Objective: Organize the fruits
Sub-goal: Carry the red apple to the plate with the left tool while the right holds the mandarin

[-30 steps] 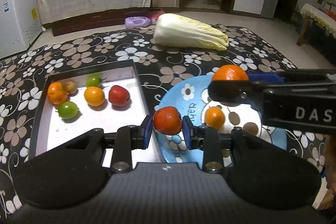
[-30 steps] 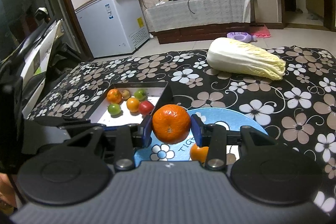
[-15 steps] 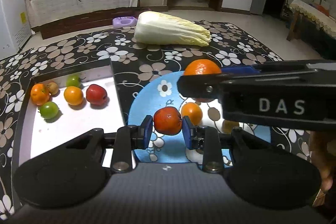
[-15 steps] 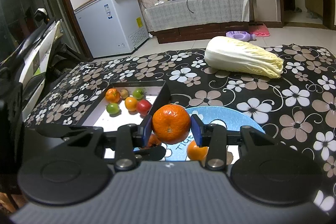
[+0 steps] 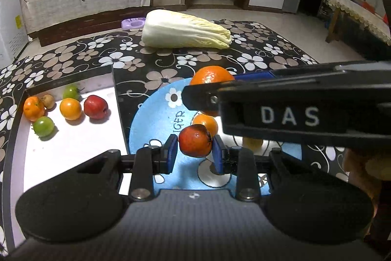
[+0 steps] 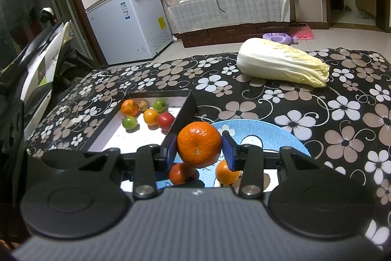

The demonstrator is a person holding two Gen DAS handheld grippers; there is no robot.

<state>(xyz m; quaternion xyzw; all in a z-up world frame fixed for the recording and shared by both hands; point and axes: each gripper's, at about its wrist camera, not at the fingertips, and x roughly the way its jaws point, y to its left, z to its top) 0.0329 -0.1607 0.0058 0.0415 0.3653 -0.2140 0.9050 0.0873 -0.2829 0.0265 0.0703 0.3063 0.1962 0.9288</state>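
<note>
Your left gripper [image 5: 194, 153] has drifted right over the round blue plate [image 5: 156, 124] | fingers clamp small red fruit [image 5: 194, 141] | right gripper [image 6: 199, 149] fingers clamp big orange mandarin [image 6: 199, 144]

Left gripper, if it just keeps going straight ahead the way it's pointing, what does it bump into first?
Most likely the small orange fruit on the blue plate, right behind the red fruit that the left gripper holds. The right gripper crosses just beyond; depth is unclear.
</note>
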